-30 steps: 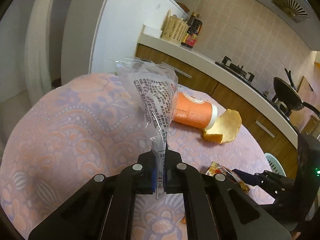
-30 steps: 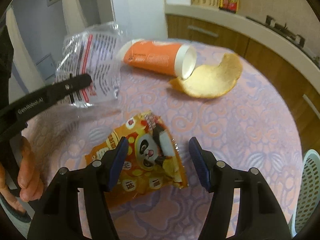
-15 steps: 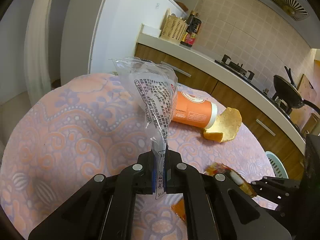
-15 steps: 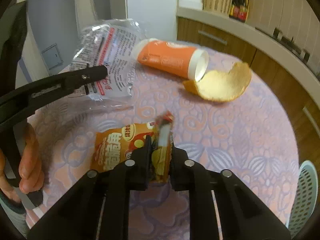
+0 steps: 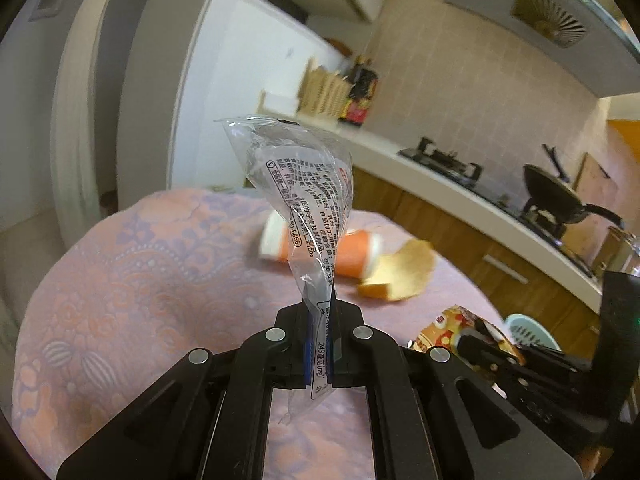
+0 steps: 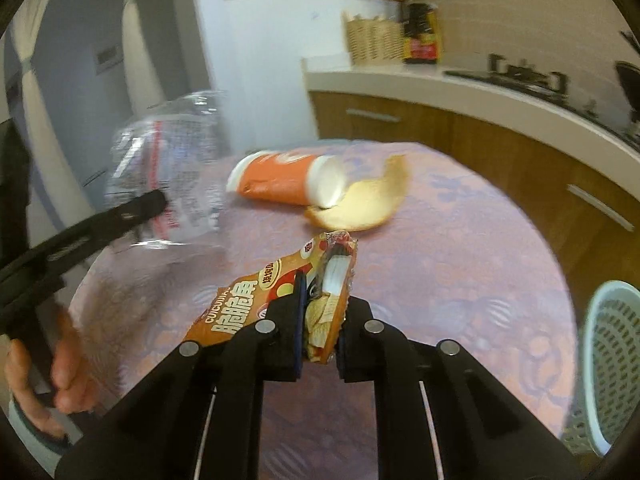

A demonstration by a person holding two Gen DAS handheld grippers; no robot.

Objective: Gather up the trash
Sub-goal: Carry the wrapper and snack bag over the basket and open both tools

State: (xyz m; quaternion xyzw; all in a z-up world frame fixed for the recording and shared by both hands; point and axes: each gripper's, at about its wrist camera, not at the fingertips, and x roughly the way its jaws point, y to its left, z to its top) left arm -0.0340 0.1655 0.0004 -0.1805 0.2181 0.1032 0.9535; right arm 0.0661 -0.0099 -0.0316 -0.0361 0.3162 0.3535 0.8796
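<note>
My left gripper (image 5: 320, 344) is shut on a clear plastic wrapper (image 5: 308, 196) with black print and holds it upright above the round table (image 5: 132, 280). My right gripper (image 6: 320, 332) is shut on an orange snack bag (image 6: 256, 300) and holds it lifted above the table; the bag also shows in the left wrist view (image 5: 452, 324). An orange paper cup (image 6: 288, 178) lies on its side at the far part of the table, and a piece of fruit peel (image 6: 360, 208) touches its open end. The clear wrapper also shows in the right wrist view (image 6: 168, 168).
A pale green perforated basket (image 6: 612, 360) stands off the table's right edge. A kitchen counter (image 6: 460, 92) with a stove, a wicker holder and bottles runs behind. The table has a pink and purple patterned cloth.
My right gripper has closed on the snack bag and lifted it off the table. My left gripper has risen with the clear wrapper still in it.
</note>
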